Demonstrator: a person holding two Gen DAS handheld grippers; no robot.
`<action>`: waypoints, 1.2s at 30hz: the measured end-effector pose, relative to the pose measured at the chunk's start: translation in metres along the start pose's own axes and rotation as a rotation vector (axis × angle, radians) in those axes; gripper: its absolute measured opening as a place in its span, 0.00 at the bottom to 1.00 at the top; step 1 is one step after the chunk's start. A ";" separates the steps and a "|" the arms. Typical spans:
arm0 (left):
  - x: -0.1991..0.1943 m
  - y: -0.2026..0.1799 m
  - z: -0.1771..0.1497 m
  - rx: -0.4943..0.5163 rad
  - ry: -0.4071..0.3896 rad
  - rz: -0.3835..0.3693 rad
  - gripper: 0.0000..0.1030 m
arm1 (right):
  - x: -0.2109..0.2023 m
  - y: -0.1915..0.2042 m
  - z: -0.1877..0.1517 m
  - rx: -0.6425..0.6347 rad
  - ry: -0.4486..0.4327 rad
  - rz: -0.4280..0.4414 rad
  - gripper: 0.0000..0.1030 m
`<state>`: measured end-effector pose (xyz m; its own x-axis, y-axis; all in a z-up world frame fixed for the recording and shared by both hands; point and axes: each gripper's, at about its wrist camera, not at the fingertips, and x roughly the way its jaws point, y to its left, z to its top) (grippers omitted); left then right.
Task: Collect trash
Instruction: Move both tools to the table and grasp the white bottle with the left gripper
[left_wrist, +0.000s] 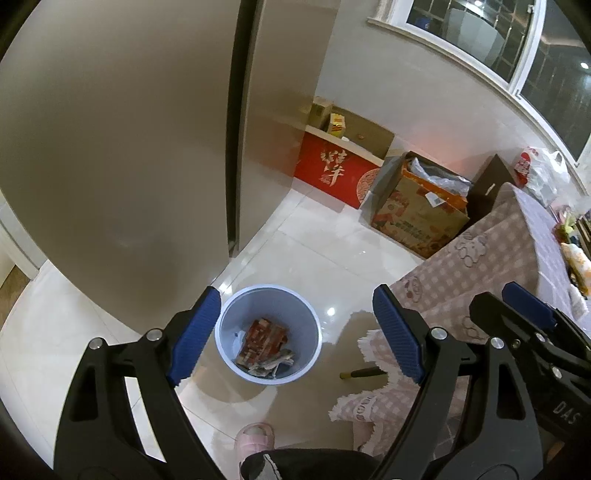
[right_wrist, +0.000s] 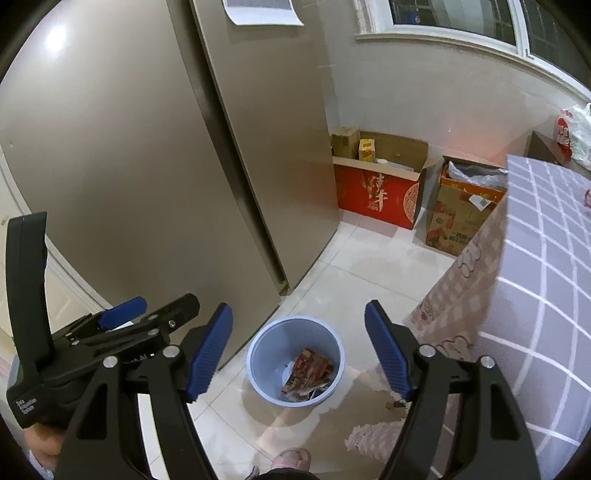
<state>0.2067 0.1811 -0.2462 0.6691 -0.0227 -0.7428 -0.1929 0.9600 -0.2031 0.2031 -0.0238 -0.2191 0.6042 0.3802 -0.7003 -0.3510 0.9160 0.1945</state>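
Both grippers hang over the floor, tilted downward, side by side. Left gripper (left_wrist: 295, 328): jaws spread wide, nothing between the blue pads. Right gripper (right_wrist: 299, 347): jaws also apart, empty.

Bin (left_wrist: 225, 325) sits on the pale tiled floor (left_wrist: 325, 243), well below both tools, framed in the gap between each pair of fingers. It stands just beside the near corner of the tall beige refrigerator (left_wrist: 110, 147) on the left, with the draped table on the right.

Bin: round, light blue plastic, upright, no lid. Trash (left_wrist: 267, 338) lies at the bottom — a red and orange printed wrapper on top, crumpled grey-white scraps under its near edge. Print too small to read.

Tablecloth (left_wrist: 480, 258): pink checked, cartoon figures, frilled hem hanging close to the floor to the right of the bin.

Far side, against the wall: red carton (left_wrist: 332, 173) with gold characters, brown printed box (left_wrist: 417, 214) with plastic bags stuffed in the top.

Near edge: a pink slipper (left_wrist: 255, 439) on the person's foot, toes toward the bin.
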 end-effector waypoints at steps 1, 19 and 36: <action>-0.005 -0.003 0.000 0.003 -0.004 -0.003 0.81 | -0.004 -0.001 0.000 0.001 -0.006 -0.001 0.71; -0.072 -0.143 -0.006 0.212 -0.074 -0.123 0.81 | -0.138 -0.090 -0.013 0.106 -0.152 -0.106 0.72; -0.071 -0.303 -0.049 0.453 0.008 -0.222 0.81 | -0.220 -0.242 -0.054 0.299 -0.152 -0.298 0.85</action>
<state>0.1824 -0.1222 -0.1635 0.6530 -0.2404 -0.7181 0.2856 0.9564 -0.0605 0.1158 -0.3359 -0.1493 0.7539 0.0880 -0.6510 0.0630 0.9767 0.2051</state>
